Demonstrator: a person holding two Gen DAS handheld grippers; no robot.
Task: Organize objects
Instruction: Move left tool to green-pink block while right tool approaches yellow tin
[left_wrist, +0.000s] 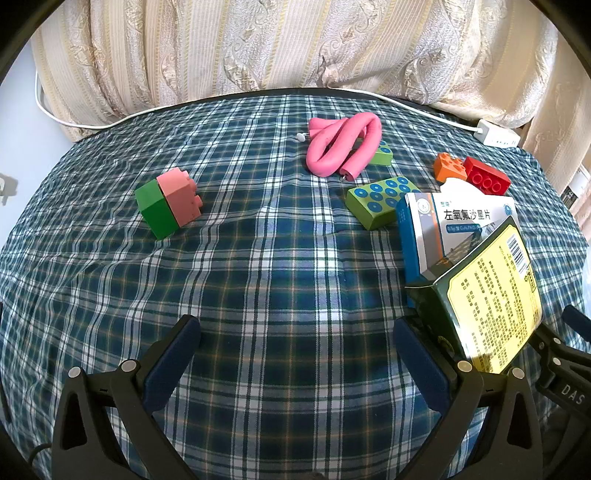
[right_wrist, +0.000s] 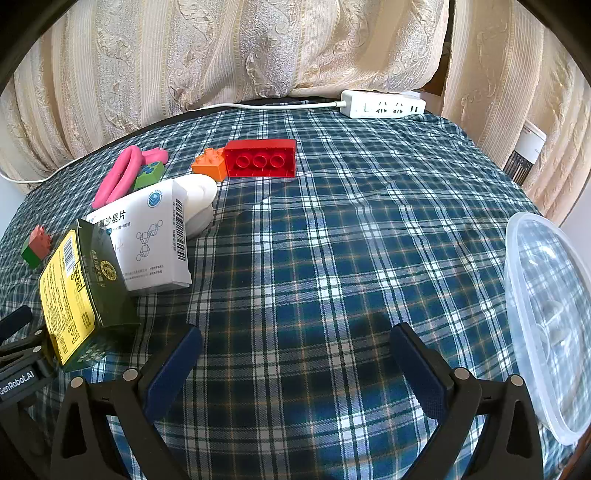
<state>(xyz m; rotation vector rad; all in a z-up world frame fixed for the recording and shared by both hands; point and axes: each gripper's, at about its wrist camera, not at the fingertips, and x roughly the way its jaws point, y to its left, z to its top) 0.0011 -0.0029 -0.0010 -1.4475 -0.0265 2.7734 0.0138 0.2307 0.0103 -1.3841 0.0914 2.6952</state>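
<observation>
On the plaid cloth lie a green-and-pink block (left_wrist: 168, 201), a pink foam roller (left_wrist: 341, 146), two green dotted blocks (left_wrist: 380, 205), an orange brick (left_wrist: 448, 166) and a red brick (left_wrist: 485, 177). A white-and-blue medicine box (left_wrist: 443, 229) stands behind a dark green box with a yellow label (left_wrist: 491, 299). My left gripper (left_wrist: 295, 350) hovers open over bare cloth, left of the green box. My right gripper (right_wrist: 295, 354) is open too, between the green box (right_wrist: 81, 295) and a clear plastic container (right_wrist: 550, 317). The red brick (right_wrist: 260, 158) lies far ahead of it.
A white power strip (right_wrist: 382, 103) with its cable lies at the far table edge, in front of cream curtains (right_wrist: 221, 48). A white round object (right_wrist: 201, 203) sits behind the medicine box (right_wrist: 147, 240). The table (left_wrist: 258, 277) is round under the plaid cloth.
</observation>
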